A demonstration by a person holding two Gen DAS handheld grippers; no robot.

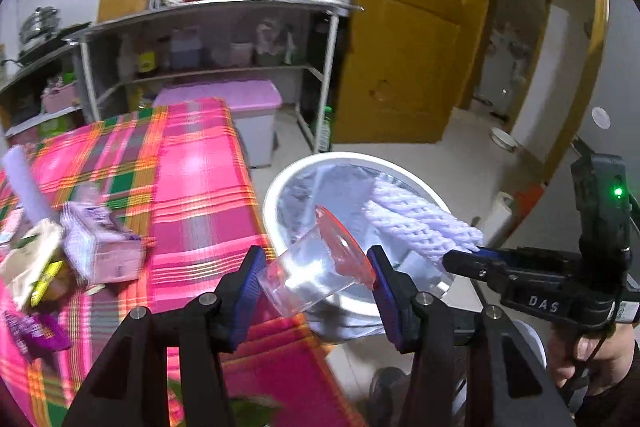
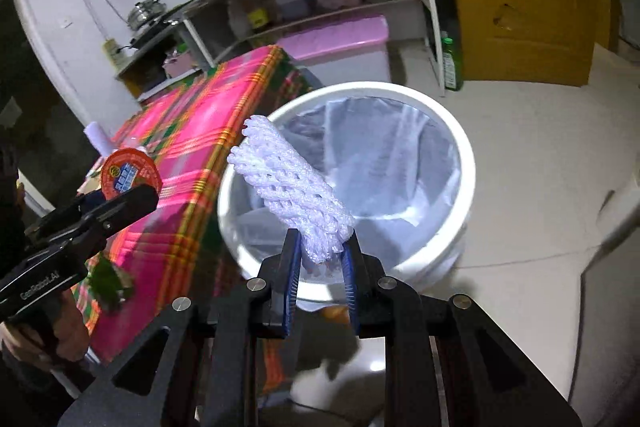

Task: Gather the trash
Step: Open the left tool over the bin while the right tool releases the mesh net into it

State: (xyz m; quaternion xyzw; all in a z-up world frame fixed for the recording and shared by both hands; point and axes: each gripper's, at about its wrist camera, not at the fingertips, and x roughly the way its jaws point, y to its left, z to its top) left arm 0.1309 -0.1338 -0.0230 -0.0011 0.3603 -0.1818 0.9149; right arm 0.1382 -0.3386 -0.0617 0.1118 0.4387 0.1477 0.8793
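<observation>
Drop-off step: left gripper [image 1: 316, 279] clamps a plastic cup [image 1: 312, 275], right gripper [image 2: 320, 267] clamps foam netting [image 2: 290, 187], both over the bin [image 2: 466, 163]. Next: open fingers so both fall inside the liner.

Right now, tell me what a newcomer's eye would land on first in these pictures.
The bright pink plaid tablecloth grabs attention first, with cartons and wrappers strewn at its near left end. Beside the table's edge stands a white bin lined with a clear bag. Over it, the right tongs pinch a white foam net sleeve, and the left tongs hold a clear plastic cup with a red lid.
</observation>
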